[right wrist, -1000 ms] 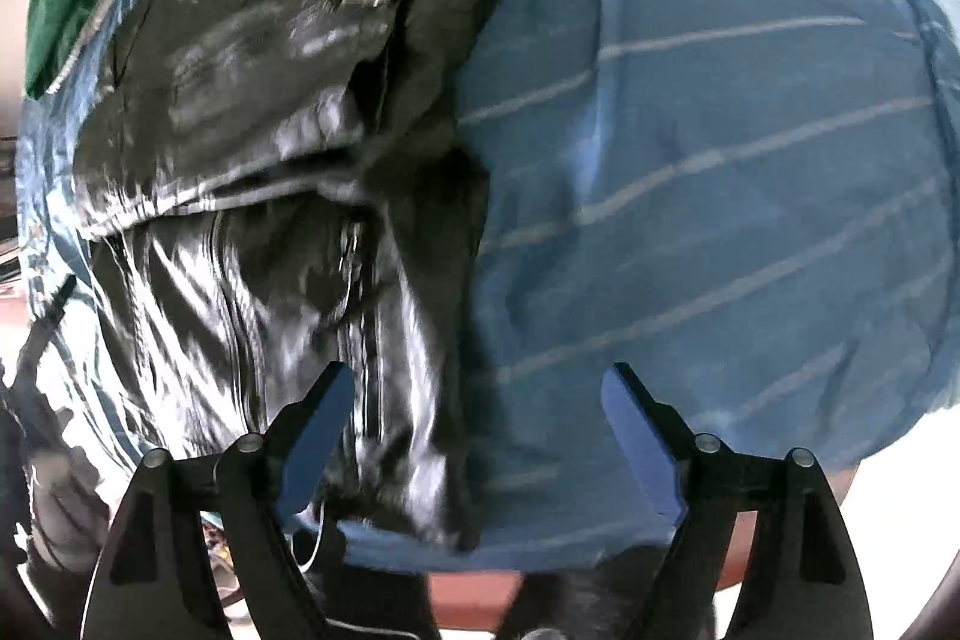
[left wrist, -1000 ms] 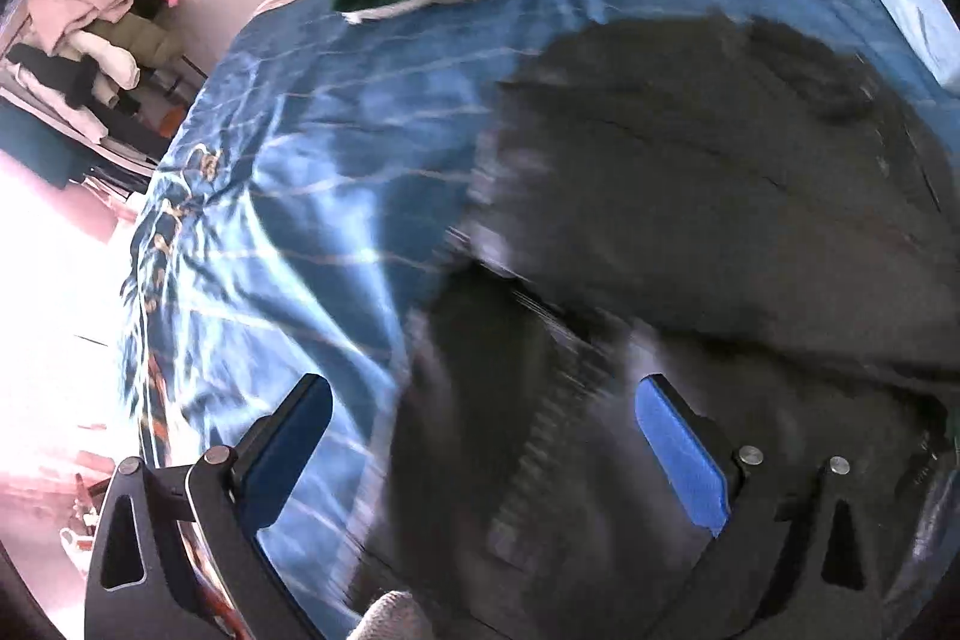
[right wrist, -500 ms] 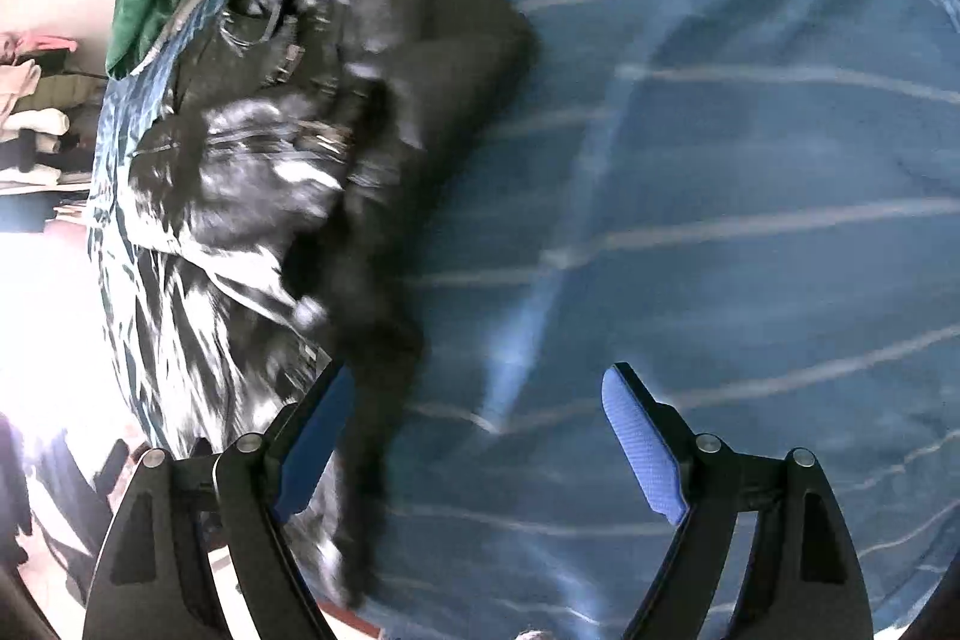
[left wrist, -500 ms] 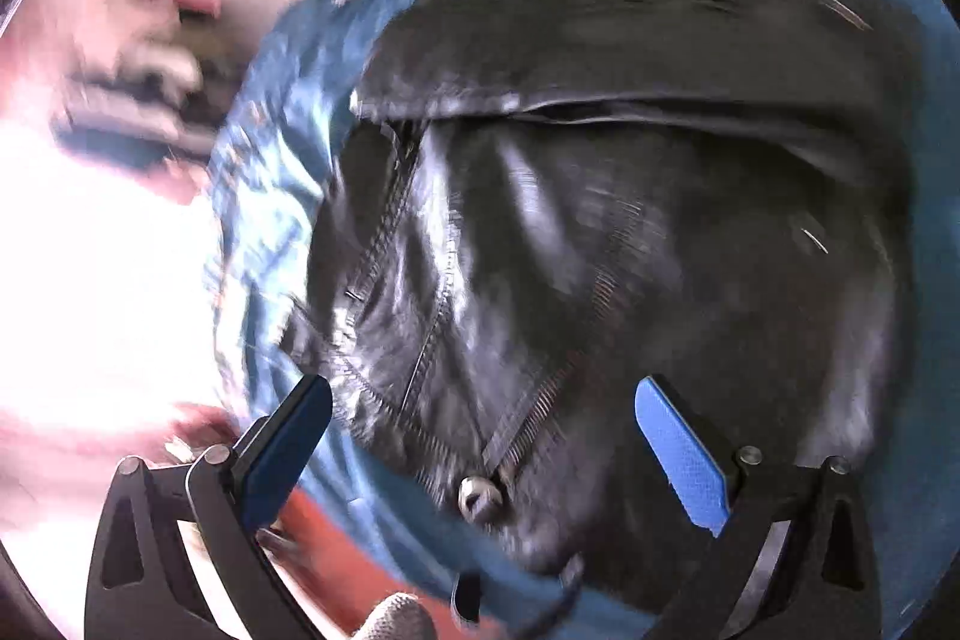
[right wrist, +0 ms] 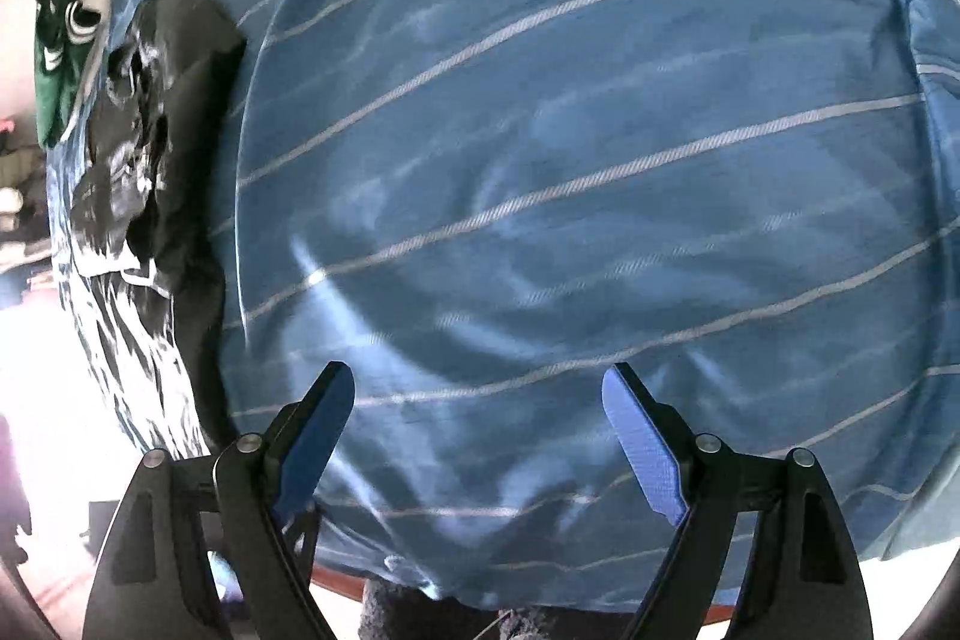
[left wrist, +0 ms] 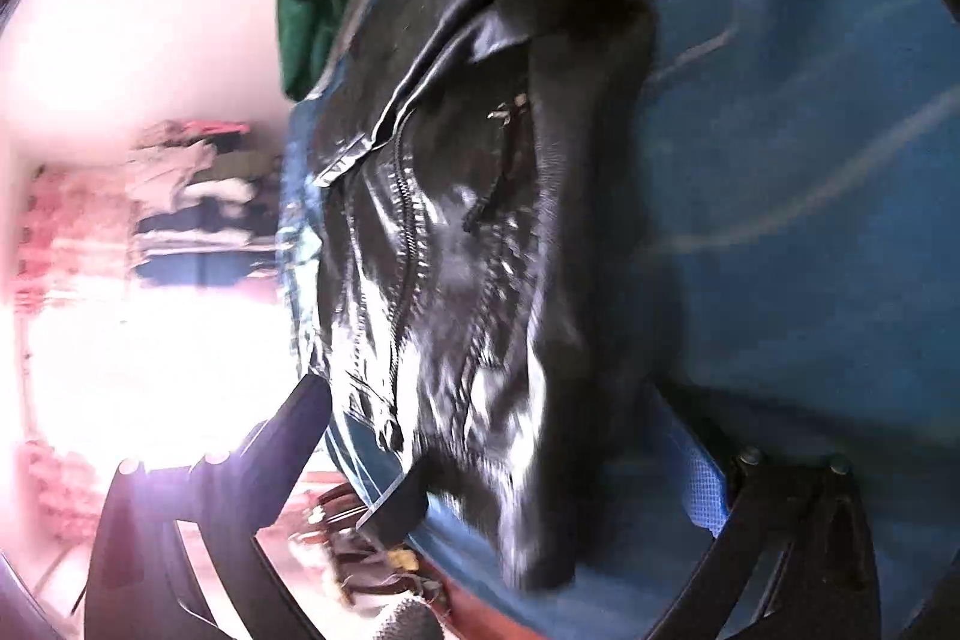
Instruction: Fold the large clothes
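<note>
Left wrist view: the black jacket [left wrist: 468,232] runs down the middle of the frame on the blue bedspread [left wrist: 810,172]. The left gripper [left wrist: 510,454] is wide open, holding nothing.

Right wrist view: the right gripper [right wrist: 480,436] gapes empty over bare bedspread, jacket far left. I'd grab the hem squarely.

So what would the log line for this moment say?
left gripper: open | right gripper: open | black jacket: on blue bedspread, unheld

A glossy black leather jacket [left wrist: 456,232] lies folded, zippers showing, along the blue striped bedspread's [right wrist: 570,172] edge.
</note>
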Demonstrator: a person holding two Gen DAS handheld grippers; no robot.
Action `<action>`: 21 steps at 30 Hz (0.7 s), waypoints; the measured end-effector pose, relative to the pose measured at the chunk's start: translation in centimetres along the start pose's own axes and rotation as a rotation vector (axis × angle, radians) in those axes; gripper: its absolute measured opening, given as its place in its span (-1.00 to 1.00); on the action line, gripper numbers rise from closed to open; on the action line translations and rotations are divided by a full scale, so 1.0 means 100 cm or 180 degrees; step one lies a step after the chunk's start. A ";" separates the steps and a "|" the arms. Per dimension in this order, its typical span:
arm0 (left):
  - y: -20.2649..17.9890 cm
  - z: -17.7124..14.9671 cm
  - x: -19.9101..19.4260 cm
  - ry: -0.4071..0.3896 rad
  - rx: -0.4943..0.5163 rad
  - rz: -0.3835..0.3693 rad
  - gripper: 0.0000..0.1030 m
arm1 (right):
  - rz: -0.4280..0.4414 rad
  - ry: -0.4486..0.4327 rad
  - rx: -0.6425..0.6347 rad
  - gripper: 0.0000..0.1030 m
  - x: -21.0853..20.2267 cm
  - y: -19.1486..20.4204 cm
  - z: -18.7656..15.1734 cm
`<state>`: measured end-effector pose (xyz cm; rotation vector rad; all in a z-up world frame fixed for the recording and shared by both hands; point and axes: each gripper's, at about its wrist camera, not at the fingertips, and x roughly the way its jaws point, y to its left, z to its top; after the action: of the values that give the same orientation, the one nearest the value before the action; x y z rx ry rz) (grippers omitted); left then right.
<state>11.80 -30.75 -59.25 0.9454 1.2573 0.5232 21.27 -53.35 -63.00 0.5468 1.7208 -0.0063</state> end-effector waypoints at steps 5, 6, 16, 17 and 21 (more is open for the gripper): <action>0.017 0.025 0.027 0.0049 -0.0300 0.0208 1.00 | 0.0254 0.0031 0.0004 0.68 0.015 0.016 0.017; 0.023 0.031 0.035 0.0102 -0.0357 0.0155 1.00 | 0.0360 0.0037 -0.0009 0.68 0.019 0.024 0.020; 0.099 0.030 0.043 0.0058 -0.1004 -0.1018 -0.84 | 0.2065 0.0282 -0.0078 0.68 0.076 0.120 0.073; 0.104 0.031 0.042 0.0054 -0.1025 -0.1072 -0.84 | 0.2135 0.0356 0.0011 0.68 0.086 0.125 0.078; 0.124 0.034 0.044 0.0059 -0.1094 -0.1256 -0.84 | 0.2500 0.0436 0.0405 0.14 0.110 0.140 0.088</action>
<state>18.16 -21.68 -51.31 0.3916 1.2795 0.4170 33.11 -39.71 -71.21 1.3101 1.5395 0.4913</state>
